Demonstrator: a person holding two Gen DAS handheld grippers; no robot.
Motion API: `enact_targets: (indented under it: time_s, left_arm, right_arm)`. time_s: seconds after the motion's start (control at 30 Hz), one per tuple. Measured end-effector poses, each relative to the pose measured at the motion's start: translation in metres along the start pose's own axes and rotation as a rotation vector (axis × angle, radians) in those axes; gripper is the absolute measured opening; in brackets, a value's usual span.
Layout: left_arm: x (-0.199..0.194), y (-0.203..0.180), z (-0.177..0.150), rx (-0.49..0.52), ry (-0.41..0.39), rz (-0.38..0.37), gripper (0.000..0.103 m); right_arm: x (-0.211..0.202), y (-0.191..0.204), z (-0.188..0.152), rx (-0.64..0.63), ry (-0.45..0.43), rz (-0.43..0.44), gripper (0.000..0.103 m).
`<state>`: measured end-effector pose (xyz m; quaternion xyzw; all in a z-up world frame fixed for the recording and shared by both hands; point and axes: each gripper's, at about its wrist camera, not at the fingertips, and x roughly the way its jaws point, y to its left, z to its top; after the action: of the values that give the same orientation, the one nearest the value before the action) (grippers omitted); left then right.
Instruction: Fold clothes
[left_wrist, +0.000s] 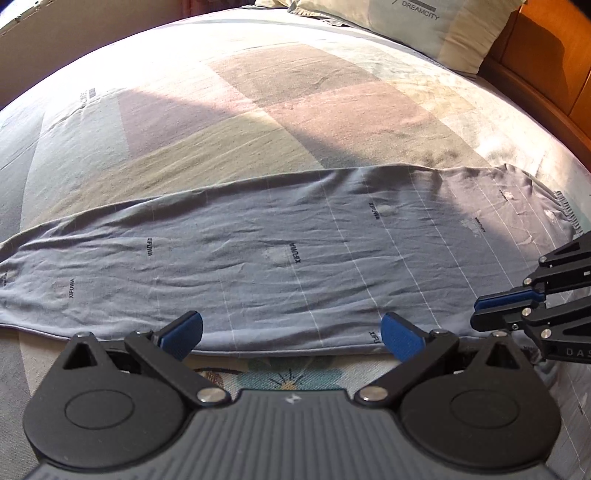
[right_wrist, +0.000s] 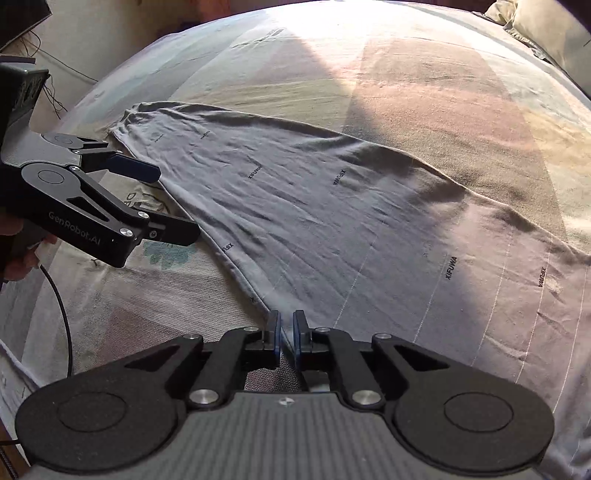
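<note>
A grey garment (left_wrist: 280, 254) printed with small "XIFUWA" marks lies flat in a long strip across the bed. In the right wrist view the same garment (right_wrist: 332, 221) widens toward the right. My left gripper (left_wrist: 291, 332) stands wide open over the garment's near edge, with nothing between its blue pads. From the right wrist view, the left gripper (right_wrist: 171, 201) hovers beside the garment's left edge. My right gripper (right_wrist: 287, 332) has its pads a narrow gap apart, and the garment's folded near edge runs up between them. The right gripper (left_wrist: 491, 308) also shows at the strip's right end.
The bed (left_wrist: 258, 110) has a sheet of pale colour blocks, lit by sun at the far side. A pillow (left_wrist: 443, 33) lies at the head beside a wooden headboard (left_wrist: 546, 81). A hand (right_wrist: 18, 258) and a black cable (right_wrist: 62, 314) are at the left.
</note>
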<state>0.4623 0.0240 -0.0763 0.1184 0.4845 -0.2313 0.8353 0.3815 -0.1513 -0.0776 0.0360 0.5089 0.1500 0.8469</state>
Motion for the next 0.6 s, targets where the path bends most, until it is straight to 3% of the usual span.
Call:
enact_targets:
  time_s: [0.17, 0.23, 0.37, 0.53, 0.6]
  left_arm:
    - [0.031, 0.016, -0.007, -0.064, 0.071, 0.02, 0.102]
    - [0.027, 0.022, -0.017, -0.039, 0.051, 0.025, 0.102]
    - [0.01, 0.041, -0.02, -0.123, 0.082, 0.06, 0.102]
    - [0.01, 0.037, -0.003, -0.035, -0.017, 0.049, 0.102]
    - [0.021, 0.032, 0.002, 0.007, -0.018, 0.041, 0.102]
  right_arm:
    - [0.016, -0.006, 0.002, 0.067, 0.012, -0.057, 0.014]
    - [0.015, -0.005, 0.0, 0.079, 0.007, -0.054, 0.019]
    - [0.015, -0.005, -0.002, 0.1, -0.001, -0.058, 0.024]
    - [0.017, 0.007, -0.001, 0.074, -0.005, -0.055, 0.049]
    - [0.019, 0.016, 0.0, 0.037, -0.001, -0.07, 0.06]
